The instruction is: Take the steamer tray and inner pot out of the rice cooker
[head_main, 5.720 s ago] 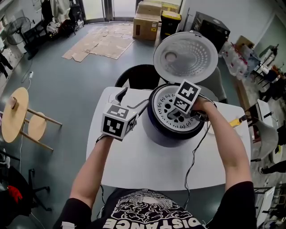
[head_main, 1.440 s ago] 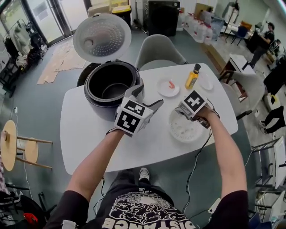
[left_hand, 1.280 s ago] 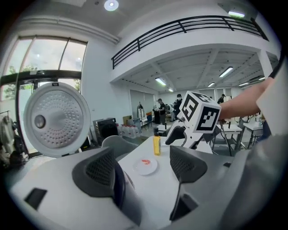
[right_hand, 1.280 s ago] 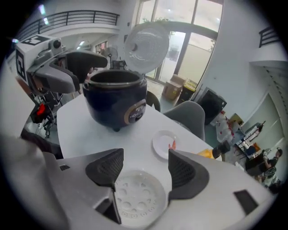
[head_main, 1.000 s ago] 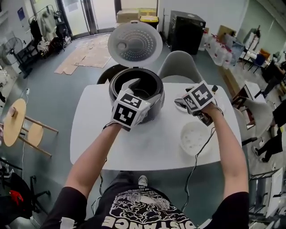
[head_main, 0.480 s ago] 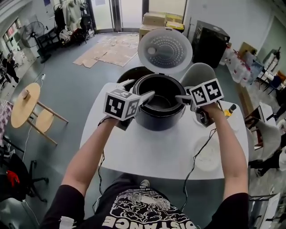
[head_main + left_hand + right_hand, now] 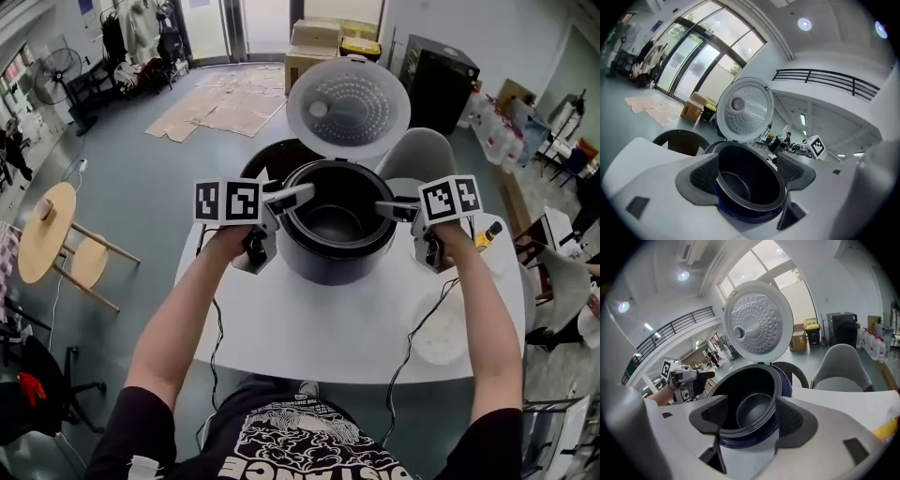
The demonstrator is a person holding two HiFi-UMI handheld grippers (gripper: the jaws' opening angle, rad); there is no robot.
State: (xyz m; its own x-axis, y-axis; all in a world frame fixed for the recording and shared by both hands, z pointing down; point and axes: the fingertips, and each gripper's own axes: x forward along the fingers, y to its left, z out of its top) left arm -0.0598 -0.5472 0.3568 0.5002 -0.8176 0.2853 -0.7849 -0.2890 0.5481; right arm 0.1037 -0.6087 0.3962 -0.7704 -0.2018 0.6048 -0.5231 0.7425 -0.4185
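The dark blue rice cooker (image 7: 328, 267) stands mid-table with its lid (image 7: 347, 105) swung up. The black inner pot (image 7: 333, 223) sits inside it, empty. The white steamer tray (image 7: 439, 330) lies on the table at the right, near my right forearm. My left gripper (image 7: 286, 192) is open at the cooker's left rim, my right gripper (image 7: 389, 208) open at its right rim. In the left gripper view the pot (image 7: 745, 180) shows beyond the spread pads of that gripper (image 7: 747, 173). The right gripper (image 7: 752, 420) frames the pot (image 7: 752, 411) the same way.
A yellow-capped bottle (image 7: 485, 234) stands on the white table (image 7: 309, 328) beyond my right hand. A grey chair (image 7: 417, 155) and a black chair (image 7: 277, 155) are behind the table. A round wooden stool (image 7: 47, 234) stands on the floor at the left. Cables trail under both arms.
The steamer tray went from the cooker to the table at the right. Both grippers have since spread apart to opposite sides of the cooker and rolled so their marker cubes face me.
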